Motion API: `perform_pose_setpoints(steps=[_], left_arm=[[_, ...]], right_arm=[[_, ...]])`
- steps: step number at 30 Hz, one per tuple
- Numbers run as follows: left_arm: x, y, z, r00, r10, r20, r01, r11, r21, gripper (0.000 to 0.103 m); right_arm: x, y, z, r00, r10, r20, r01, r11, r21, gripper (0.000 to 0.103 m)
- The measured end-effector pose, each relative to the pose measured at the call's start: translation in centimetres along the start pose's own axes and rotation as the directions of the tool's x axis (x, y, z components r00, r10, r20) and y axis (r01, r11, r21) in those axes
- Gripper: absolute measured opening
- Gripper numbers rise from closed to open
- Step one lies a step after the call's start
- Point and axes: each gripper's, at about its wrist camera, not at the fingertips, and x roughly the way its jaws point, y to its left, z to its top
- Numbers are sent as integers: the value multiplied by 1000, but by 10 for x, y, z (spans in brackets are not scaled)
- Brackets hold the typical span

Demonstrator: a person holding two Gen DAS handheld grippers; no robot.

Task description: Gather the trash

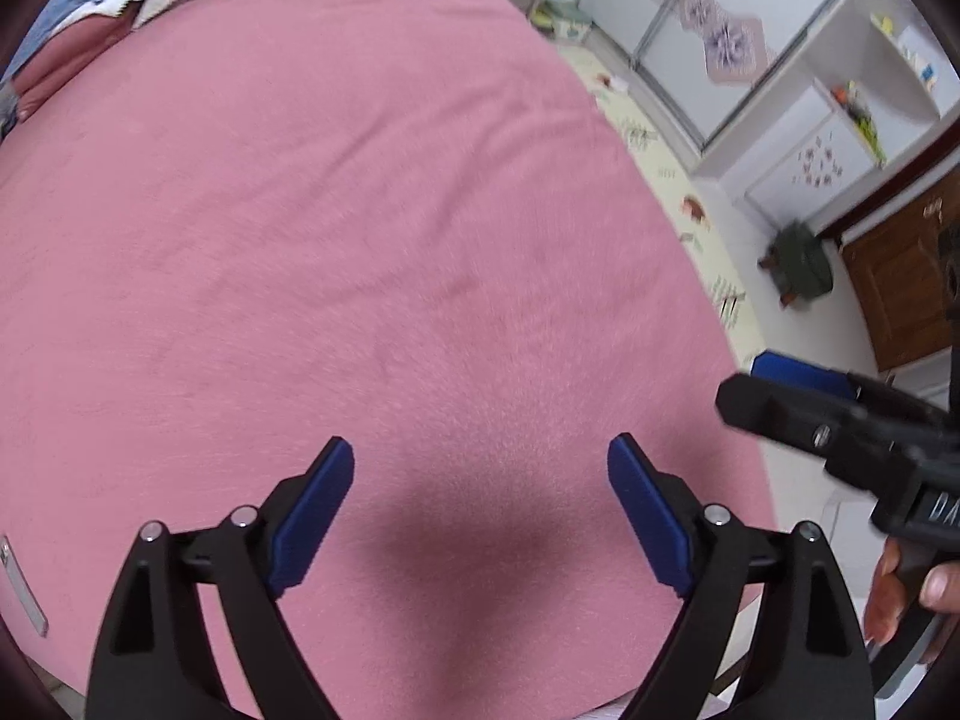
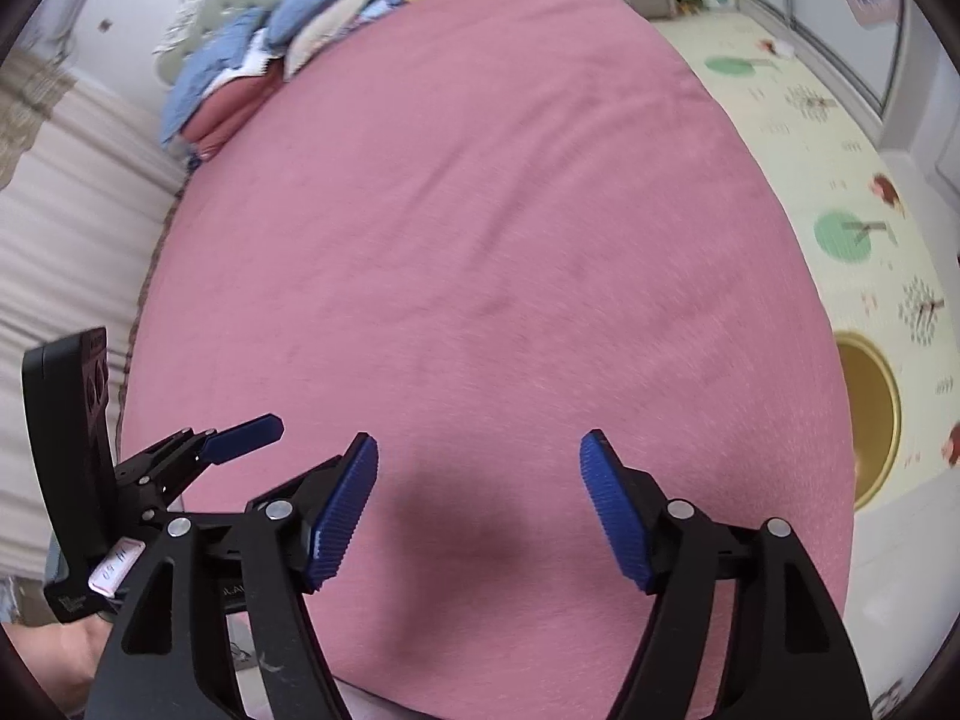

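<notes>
Left tongs point(image 1: 480, 468) and right tongs point(image 2: 479, 462) gape apart above pink bedspread point(image 1: 330, 210), pillows point(image 2: 270, 42) beyond.

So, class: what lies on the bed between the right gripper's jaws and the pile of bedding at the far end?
Only bare pink bedspread between the right gripper and the folded bedding; the right wrist view shows no trash there.

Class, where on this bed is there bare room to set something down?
Nearly the whole pink fleece bedspread lies bare, from the open left gripper and open right gripper up to the crowded pile of folded blue and pink bedding.
</notes>
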Motion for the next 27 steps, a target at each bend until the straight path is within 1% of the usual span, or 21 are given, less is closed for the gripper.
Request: perform_pose_setpoints(steps=[2, 3, 5, 8, 10, 12, 14, 17, 21, 24, 27], left_arm=[[-21, 4, -1, 999, 17, 38, -17, 1000, -13, 92], [-33, 7, -2, 998, 28, 64, -27, 999, -20, 92], [-53, 10, -3, 994, 48, 100, -45, 998, -33, 95], [-78, 20, -10, 988, 78, 132, -71, 996, -56, 98], [-95, 30, -14, 988, 60, 142, -48, 995, -87, 98], [-111, 40, -18, 985, 50, 166, -32, 994, -107, 98], [-126, 44, -22, 977, 77, 199, -57, 993, -103, 98], [-143, 48, -27, 964, 115, 238, -95, 991, -95, 98], [-161, 55, -30, 955, 126, 267, -105, 990, -94, 98], [-174, 60, -35, 945, 158, 286, -134, 986, -102, 98], [-182, 67, -40, 936, 175, 305, -145, 982, -118, 98]], right_arm=[[-10, 19, 3, 1000, -9, 21, 9, 999, -34, 70], [-18, 30, 3, 999, -8, 40, 10, 998, -55, 72], [-28, 40, 3, 998, -4, 60, 8, 997, -77, 75], [-46, 65, 0, 994, 6, 109, 8, 992, -127, 78], [-57, 76, -3, 991, 17, 136, 4, 988, -153, 81], [-65, 90, -4, 986, 24, 165, 7, 983, -183, 82], [-72, 98, -3, 983, 28, 183, 10, 979, -202, 83], [-81, 112, -6, 977, 48, 206, -1, 976, -220, 86], [-86, 132, -11, 972, 55, 228, 2, 971, -241, 87], [-89, 143, -17, 968, 48, 247, 19, 964, -264, 87], [-92, 152, -22, 965, 49, 259, 22, 964, -265, 89]])
